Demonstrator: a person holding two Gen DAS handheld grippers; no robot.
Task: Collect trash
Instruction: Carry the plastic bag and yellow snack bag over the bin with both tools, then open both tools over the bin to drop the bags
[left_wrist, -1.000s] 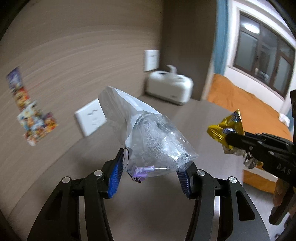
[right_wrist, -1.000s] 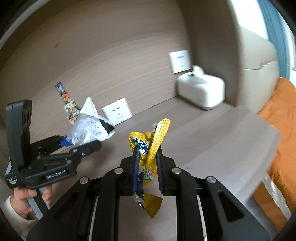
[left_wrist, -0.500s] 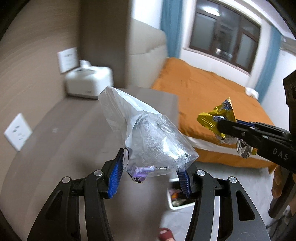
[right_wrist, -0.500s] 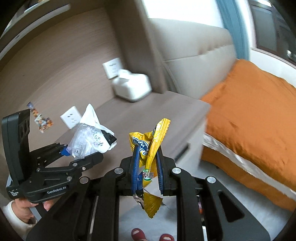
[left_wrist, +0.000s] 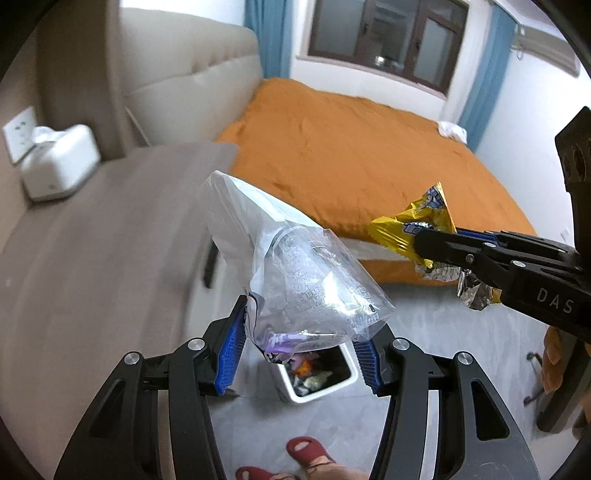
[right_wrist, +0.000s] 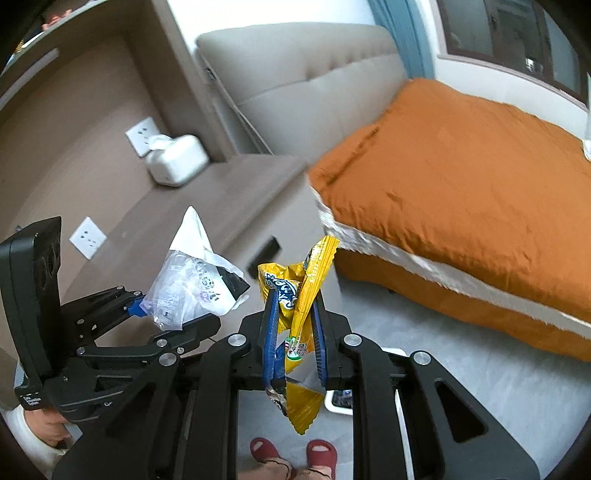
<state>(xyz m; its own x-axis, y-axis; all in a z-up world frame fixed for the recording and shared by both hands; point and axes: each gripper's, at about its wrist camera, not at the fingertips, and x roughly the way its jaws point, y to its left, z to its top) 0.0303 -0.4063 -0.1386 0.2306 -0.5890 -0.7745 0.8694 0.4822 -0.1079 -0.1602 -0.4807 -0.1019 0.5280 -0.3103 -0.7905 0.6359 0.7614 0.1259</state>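
Left wrist view, room: grey floor, orange bed ahead, brown bench on the left with a white tissue box at its far end.
Left wrist view, grip: left gripper jaws clamped on a clear plastic bag.
Left wrist view, bin: white trash bin sits on the floor right under the bag, just past the bench edge, open floor on its right.
Right wrist view, grip: right gripper jaws pinched tight on a yellow snack wrapper.
Right wrist view, floor: person's red slippers at the bottom, clear floor strip between bench and bed.
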